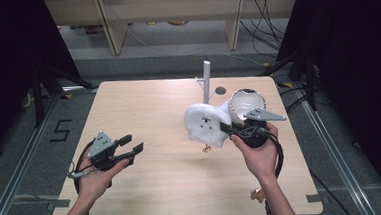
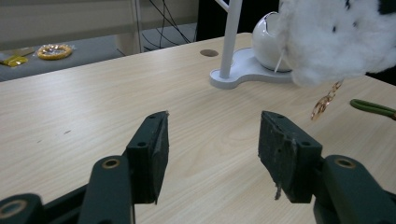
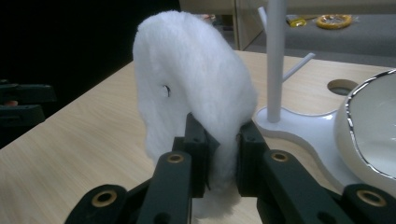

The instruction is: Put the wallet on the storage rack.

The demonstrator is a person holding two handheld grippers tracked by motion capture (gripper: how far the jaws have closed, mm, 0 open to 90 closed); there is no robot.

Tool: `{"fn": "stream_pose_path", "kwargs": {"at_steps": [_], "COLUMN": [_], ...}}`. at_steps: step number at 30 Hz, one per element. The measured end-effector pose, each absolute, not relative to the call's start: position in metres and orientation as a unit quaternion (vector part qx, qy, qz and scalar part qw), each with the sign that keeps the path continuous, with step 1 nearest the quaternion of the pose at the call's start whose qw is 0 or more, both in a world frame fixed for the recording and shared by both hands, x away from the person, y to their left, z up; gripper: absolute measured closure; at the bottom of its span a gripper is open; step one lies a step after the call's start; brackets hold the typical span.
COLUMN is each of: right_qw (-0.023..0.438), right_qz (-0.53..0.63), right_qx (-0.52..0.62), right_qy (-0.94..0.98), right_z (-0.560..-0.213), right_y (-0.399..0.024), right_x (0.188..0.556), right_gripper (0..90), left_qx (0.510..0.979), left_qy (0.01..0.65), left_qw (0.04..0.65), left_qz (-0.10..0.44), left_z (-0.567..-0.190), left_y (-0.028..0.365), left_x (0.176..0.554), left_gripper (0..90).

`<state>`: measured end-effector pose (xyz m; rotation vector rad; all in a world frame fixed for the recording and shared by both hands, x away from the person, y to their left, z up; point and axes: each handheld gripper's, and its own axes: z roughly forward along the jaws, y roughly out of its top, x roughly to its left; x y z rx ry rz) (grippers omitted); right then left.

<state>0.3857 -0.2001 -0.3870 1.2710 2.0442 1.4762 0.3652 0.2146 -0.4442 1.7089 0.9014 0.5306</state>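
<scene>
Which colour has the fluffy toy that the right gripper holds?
The fluffy toy is white with small black marks; the high view shows the marks best.

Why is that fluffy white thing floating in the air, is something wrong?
Nothing is broken. The fluffy white toy isn't floating: the right gripper pinches its edge and holds it above the table, so it droops sideways, a gold clasp dangling beneath. The left gripper is open, holding nothing.

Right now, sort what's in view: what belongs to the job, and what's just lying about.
In the job:
- white fluffy toy, clamped in the right claw
- left claw, open with nothing in it
- white stand with pegs, just behind the toy

Lying about:
- white bowl
- small golden trinket at the table's near edge
</scene>
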Motion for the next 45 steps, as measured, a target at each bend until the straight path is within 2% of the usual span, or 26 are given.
{"fn": "stream_pose_path", "kwargs": {"at_steps": [1,8,10,20,26,30,34,45], "right_qw": [0.172,0.172,0.187,0.188,0.215,0.208,0.231,0.239], "right_qz": [0.516,0.515,0.517,0.514,0.518,0.52,0.514,0.519], "right_qx": [0.437,0.461,0.445,0.466,0.461,0.482,0.474,0.489], "right_qy": [0.716,0.702,0.707,0.695,0.687,0.674,0.677,0.66], "right_z": [-0.386,-0.378,-0.377,-0.369,-0.365,-0.36,-0.358,-0.349], "right_y": [-0.203,-0.217,-0.222,-0.236,-0.249,-0.256,-0.264,-0.279], "right_x": [0.387,0.384,0.386,0.382,0.384,0.384,0.387,0.399], "right_gripper": [79.3,79.2,79.2,79.2,79.1,79.2,79.1,79.1], "left_qx": [0.718,0.706,0.704,0.704,0.702,0.702,0.704,0.705], "left_qy": [0.382,0.395,0.4,0.414,0.422,0.425,0.428,0.429], "left_qw": [0.537,0.541,0.541,0.533,0.529,0.528,0.523,0.522], "left_qz": [0.225,0.228,0.226,0.221,0.222,0.221,0.219,0.215], "left_z": [-0.446,-0.454,-0.458,-0.476,-0.483,-0.487,-0.489,-0.492], "left_y": [0.216,0.22,0.22,0.221,0.224,0.225,0.226,0.223], "left_x": [0.364,0.357,0.356,0.355,0.356,0.356,0.356,0.356], "left_gripper": [42.3,41.6,41.3,40.7,40.5,40.3,40.1,39.6]}}
